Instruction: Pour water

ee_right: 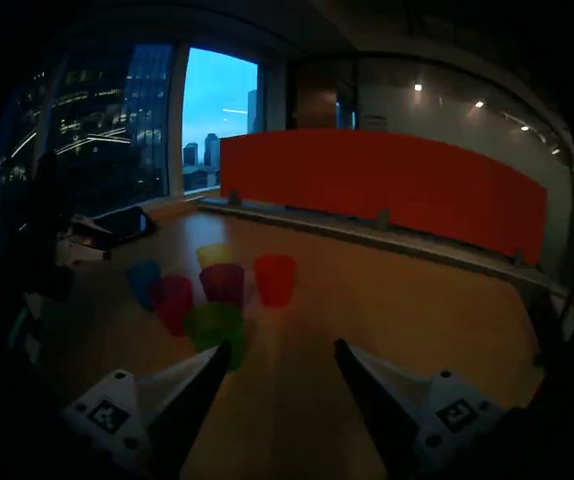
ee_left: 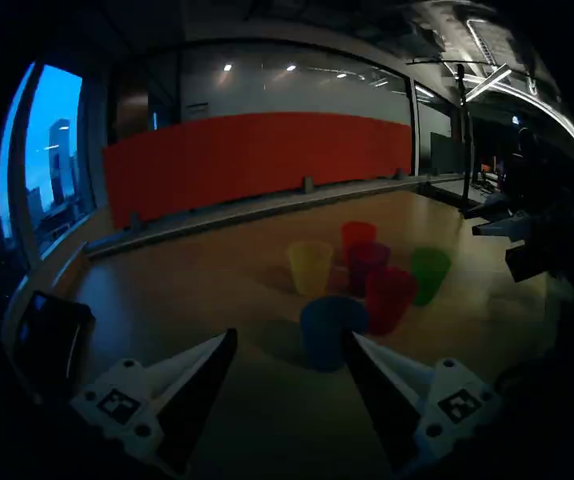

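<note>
The wooden table [ee_left: 207, 288] spreads out under and ahead of both my claws. At its far edge, straight beyond my fingers, runs a long red partition [ee_left: 255, 164]. Tall windows [ee_right: 211, 120] with a dusk skyline stand ahead and to the left of my right claw [ee_right: 281, 344]. That claw is released, its fingers spread wide with only tabletop between them. My left claw [ee_left: 288, 336] is likewise released and grasps nothing.

Six plastic cups stand upright in a tight cluster on the table. From my left claw, the blue cup [ee_left: 325, 332] is nearest, just ahead of the right fingertip and partly in the gap between the tips. Behind it and slightly right stands the red cup [ee_left: 388, 298], with the green cup [ee_left: 430, 274] further right. The purple cup [ee_left: 367, 264] and the yellow cup [ee_left: 311, 266] sit beyond those, and the orange-red cup [ee_left: 358, 236] is farthest.

From my right claw the green cup is nearest, just beyond the left fingertip, with the others behind it and to the left. The light is too dim to tell what any cup holds.

A dark tablet [ee_left: 47, 340] lies on the table left of my left claw.
</note>
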### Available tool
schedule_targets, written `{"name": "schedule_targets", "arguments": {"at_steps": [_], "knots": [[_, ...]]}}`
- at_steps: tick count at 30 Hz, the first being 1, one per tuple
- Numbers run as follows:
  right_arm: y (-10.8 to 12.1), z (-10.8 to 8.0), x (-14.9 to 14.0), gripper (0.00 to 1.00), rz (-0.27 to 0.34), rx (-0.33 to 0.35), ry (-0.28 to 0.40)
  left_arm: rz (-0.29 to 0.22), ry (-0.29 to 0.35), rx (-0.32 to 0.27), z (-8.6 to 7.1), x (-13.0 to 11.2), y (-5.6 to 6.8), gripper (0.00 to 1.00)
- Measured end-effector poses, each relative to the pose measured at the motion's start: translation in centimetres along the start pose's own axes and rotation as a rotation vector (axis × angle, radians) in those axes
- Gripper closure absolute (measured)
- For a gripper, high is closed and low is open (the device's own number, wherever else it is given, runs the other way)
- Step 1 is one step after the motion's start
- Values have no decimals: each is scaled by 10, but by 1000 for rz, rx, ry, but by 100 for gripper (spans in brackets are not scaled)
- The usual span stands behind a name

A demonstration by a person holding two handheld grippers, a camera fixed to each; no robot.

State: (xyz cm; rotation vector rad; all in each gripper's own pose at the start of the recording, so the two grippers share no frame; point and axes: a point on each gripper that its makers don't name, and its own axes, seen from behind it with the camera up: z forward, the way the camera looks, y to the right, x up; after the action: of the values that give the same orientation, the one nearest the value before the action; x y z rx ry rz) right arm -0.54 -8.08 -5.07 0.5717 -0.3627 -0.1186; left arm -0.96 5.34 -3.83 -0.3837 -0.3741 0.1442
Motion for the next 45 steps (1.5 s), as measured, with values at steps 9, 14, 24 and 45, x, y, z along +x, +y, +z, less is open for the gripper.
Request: {"name": "schedule_targets", "arguments": {"at_steps": [9, 14, 24, 45], "knots": [[26, -7, 23, 0, 32, -167, 118, -26, 117, 112, -12, 23, -18, 5], [38, -12, 36, 0, 38, -265, 183, -40, 183, 185, -18, 35, -31, 5], [59, -33, 59, 0, 29, -455, 305, -83, 301, 278, -23, 52, -45, 5], [55, -44, 73, 0, 17, -564, 366, -112, 411, 352, -18, 56, -55, 5]]}}
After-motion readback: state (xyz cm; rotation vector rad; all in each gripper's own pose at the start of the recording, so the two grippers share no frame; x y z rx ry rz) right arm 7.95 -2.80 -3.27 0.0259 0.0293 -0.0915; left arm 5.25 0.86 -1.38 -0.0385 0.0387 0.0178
